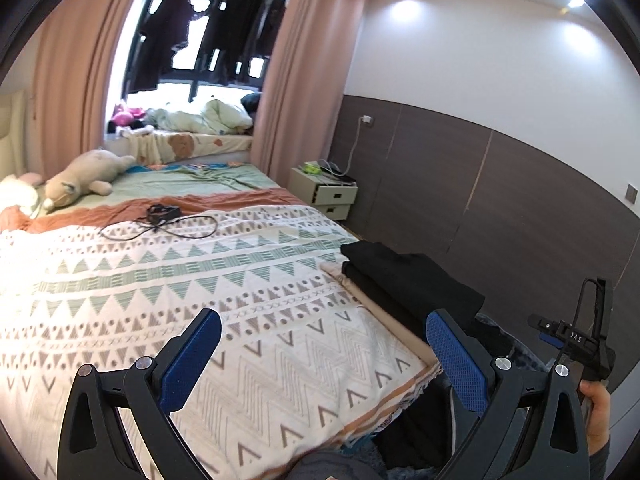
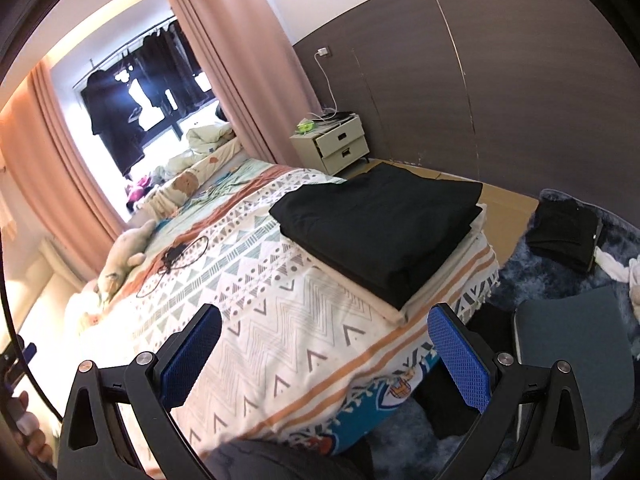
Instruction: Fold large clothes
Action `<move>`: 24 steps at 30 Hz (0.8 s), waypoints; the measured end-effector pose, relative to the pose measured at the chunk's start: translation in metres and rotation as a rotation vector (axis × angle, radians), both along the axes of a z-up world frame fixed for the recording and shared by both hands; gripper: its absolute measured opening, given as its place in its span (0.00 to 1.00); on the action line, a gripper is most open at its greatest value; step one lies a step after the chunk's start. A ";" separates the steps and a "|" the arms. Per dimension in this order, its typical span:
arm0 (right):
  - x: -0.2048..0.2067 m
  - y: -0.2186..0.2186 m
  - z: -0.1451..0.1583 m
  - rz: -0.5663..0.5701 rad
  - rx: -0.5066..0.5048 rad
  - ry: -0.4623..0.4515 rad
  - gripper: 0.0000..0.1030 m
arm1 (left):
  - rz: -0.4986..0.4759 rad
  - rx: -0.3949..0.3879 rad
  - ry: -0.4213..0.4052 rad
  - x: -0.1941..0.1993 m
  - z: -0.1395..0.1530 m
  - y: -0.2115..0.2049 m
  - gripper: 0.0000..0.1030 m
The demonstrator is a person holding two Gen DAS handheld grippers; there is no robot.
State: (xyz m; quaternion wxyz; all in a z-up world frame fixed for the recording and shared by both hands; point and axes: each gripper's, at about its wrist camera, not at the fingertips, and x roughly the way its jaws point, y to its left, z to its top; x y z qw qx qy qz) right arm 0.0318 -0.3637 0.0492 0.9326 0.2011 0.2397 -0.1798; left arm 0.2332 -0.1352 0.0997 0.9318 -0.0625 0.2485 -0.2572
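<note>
A folded black garment [image 2: 384,224] lies on a folded cream one [image 2: 436,292] at the bed's near right corner; the left wrist view shows the same stack [image 1: 408,280] at the bed's right edge. My left gripper [image 1: 324,344] hovers open over the patterned bedspread [image 1: 200,280] with nothing between its blue pads. My right gripper [image 2: 324,344] is open too, above the bedspread's [image 2: 280,320] corner just short of the stack. The right gripper's body [image 1: 576,340] shows at the right of the left wrist view, held by a hand [image 1: 598,412]. More dark clothes [image 2: 564,236] lie on the blue rug.
A black cable with a charger [image 1: 164,216] and a plush toy [image 1: 80,180] lie farther up the bed. A nightstand [image 2: 332,144] with open drawers stands by the brown wall panel. A blue rug [image 2: 560,280] and a grey pad [image 2: 576,344] cover the floor on the right.
</note>
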 end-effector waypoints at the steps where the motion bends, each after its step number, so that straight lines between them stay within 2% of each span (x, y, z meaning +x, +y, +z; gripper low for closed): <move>1: -0.004 0.003 -0.001 0.001 -0.010 0.001 1.00 | 0.009 -0.004 -0.002 -0.007 -0.001 0.004 1.00; 8: -0.037 0.025 -0.009 -0.007 -0.054 -0.013 1.00 | 0.101 0.025 -0.034 -0.054 -0.014 0.026 1.00; 24: -0.075 0.085 -0.029 0.114 -0.108 -0.007 1.00 | 0.220 0.075 -0.061 -0.151 -0.054 0.057 1.00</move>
